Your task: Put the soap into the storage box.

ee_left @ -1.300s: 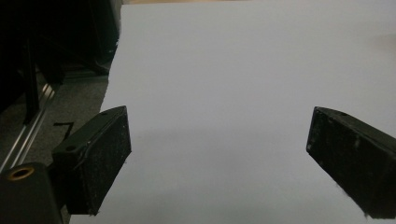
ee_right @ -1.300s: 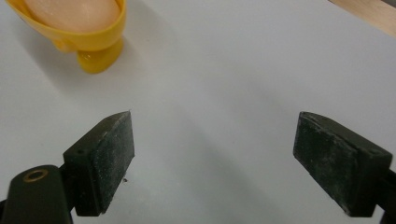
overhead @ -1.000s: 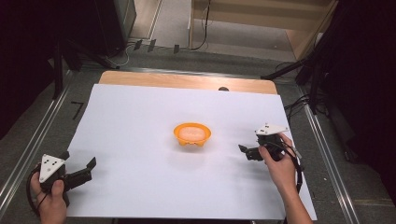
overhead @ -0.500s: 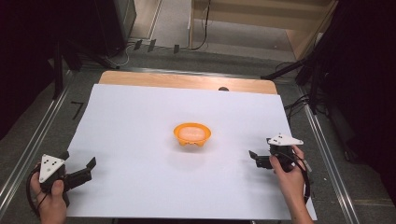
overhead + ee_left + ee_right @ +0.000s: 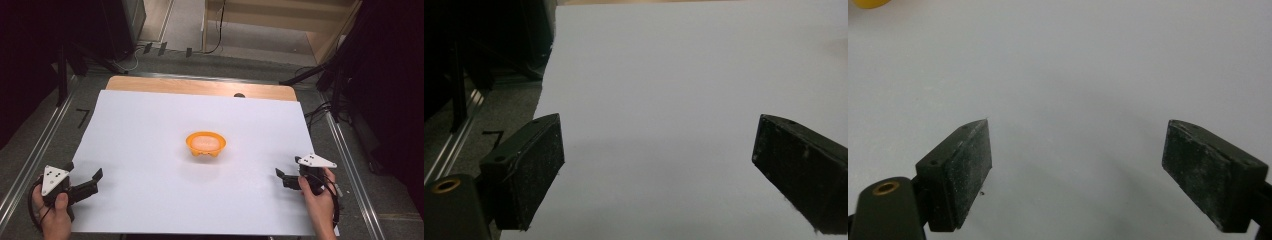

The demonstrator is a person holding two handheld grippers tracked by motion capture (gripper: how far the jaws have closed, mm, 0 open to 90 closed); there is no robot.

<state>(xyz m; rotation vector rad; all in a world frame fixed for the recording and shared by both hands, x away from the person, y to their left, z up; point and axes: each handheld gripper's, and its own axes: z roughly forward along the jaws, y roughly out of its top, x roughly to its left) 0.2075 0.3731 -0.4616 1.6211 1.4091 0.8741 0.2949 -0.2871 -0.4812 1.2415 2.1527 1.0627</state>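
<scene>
An orange bowl (image 5: 205, 144) is seen near the middle of the white sheet (image 5: 150, 130) that covers the table, with a pale, pinkish content inside it. Both grippers are held well apart from the bowl, on opposite sides of it and nearer the person than it is.

The left gripper (image 5: 95, 181) is found to the left of the bowl, at the sheet's near left corner. It is gripped from behind by the left hand (image 5: 52, 212), the forearm coming in from the bottom edge, and its jaws are directed toward the right, roughly toward the bowl's side of the sheet. In the left gripper view the jaws of this gripper (image 5: 659, 170) are spread wide over bare white sheet, with nothing between them.

The right gripper (image 5: 280, 176) is found to the right of the bowl, close to the sheet's right edge. It is held by the right hand (image 5: 316, 192), with the wrist angled inward so that the jaws are pointed left. In the right gripper view its jaws (image 5: 1078, 170) are likewise parted and empty, and a sliver of the bowl (image 5: 868, 3) is caught at the top left corner.
</scene>
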